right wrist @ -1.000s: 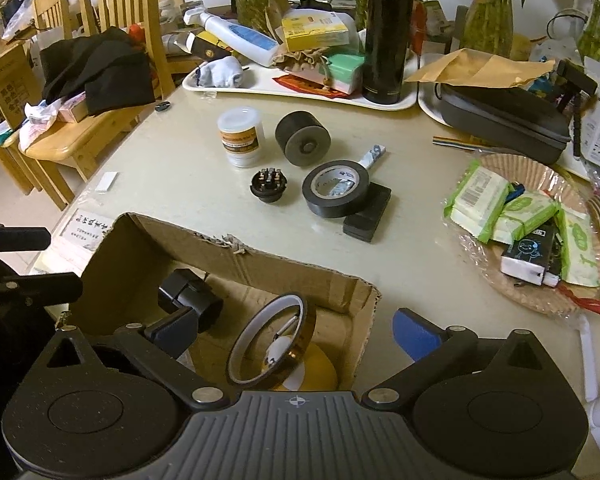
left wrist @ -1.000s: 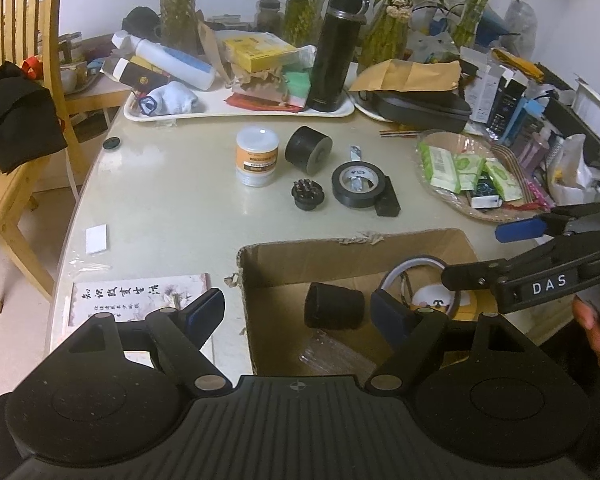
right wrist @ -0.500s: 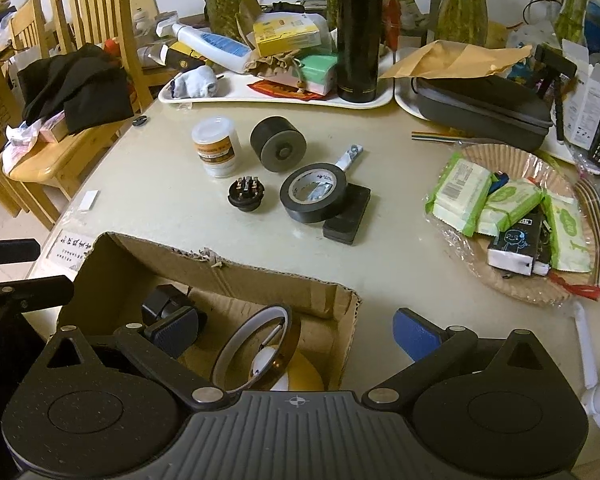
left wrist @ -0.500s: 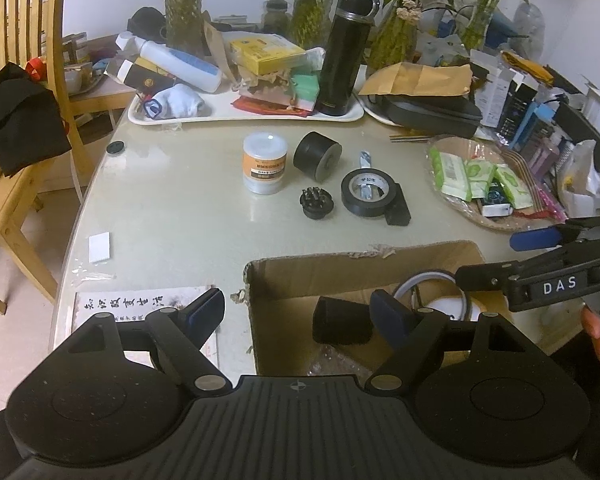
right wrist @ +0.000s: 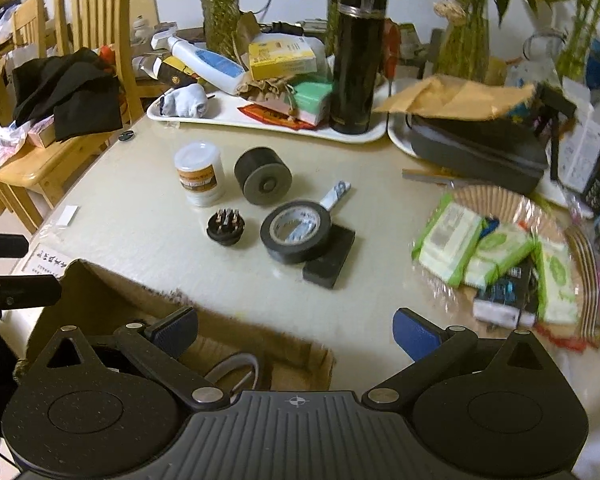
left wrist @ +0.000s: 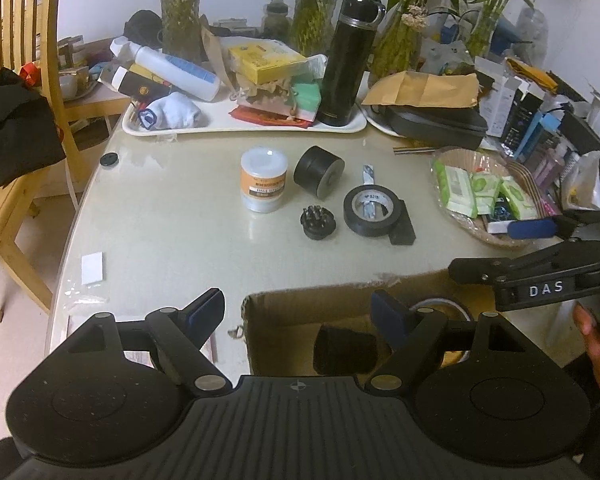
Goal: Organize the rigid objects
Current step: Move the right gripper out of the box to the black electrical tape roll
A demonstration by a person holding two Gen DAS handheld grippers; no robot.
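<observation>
Both the left gripper (left wrist: 298,307) and right gripper (right wrist: 296,330) are wide apart and empty, so I'd reach for the tape roll (right wrist: 295,231) mid-desk, pinch its rim squarely, then drop it into the cardboard box (left wrist: 340,300).

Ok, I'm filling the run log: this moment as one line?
left gripper: jaws open, empty | right gripper: jaws open, empty | cardboard box: partly filled | black tape roll: on table

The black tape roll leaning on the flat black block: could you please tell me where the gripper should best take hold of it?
Probably across the outer rim of the black tape roll, coming from above. It lies nearly flat, one edge propped on the black block, so its curved sides are exposed for two fingers.
</observation>
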